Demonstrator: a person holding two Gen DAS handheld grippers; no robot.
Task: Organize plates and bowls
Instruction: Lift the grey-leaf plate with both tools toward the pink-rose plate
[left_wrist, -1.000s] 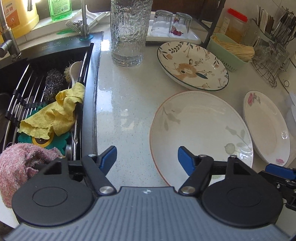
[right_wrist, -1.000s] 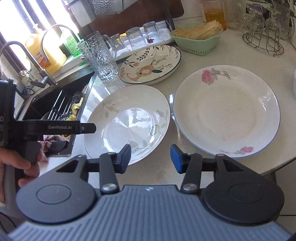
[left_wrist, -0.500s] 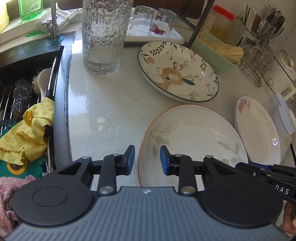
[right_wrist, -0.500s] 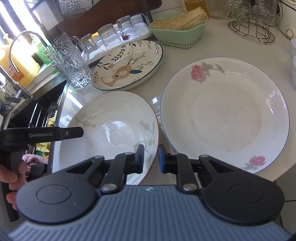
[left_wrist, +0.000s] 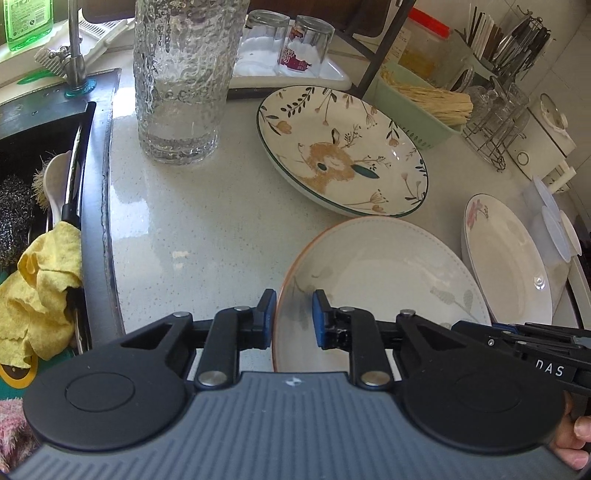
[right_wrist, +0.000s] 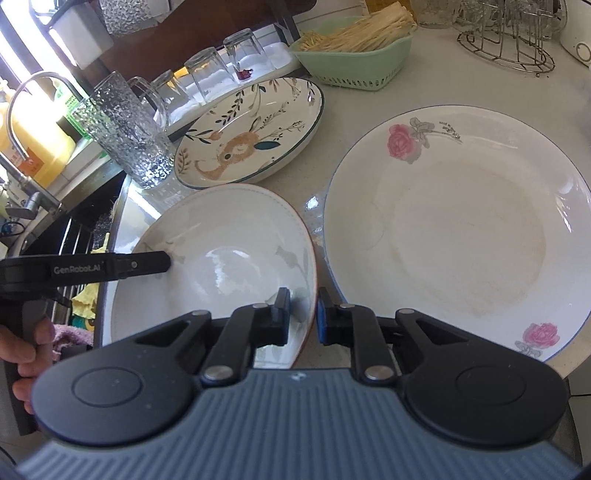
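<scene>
A white plate with grey leaf print and orange rim (left_wrist: 384, 273) (right_wrist: 229, 254) is held by both grippers. My left gripper (left_wrist: 293, 323) is shut on its left rim. My right gripper (right_wrist: 303, 315) is shut on its right rim. The plate looks tilted and raised off the counter. A rabbit-pattern plate (left_wrist: 340, 151) (right_wrist: 251, 133) lies behind it. A white rose-pattern plate (left_wrist: 506, 258) (right_wrist: 458, 229) lies to its right.
A tall textured glass (left_wrist: 181, 77) stands at the back left by the black sink (left_wrist: 40, 155), which holds cloths and scrubbers. Upturned glasses on a tray (left_wrist: 288, 55), a green basket (right_wrist: 354, 55) and a wire rack (right_wrist: 506, 40) line the back.
Both grippers moved in onto the leaf-print plate's opposite rims and closed from open. The plate now looks lifted and tilted between them.
</scene>
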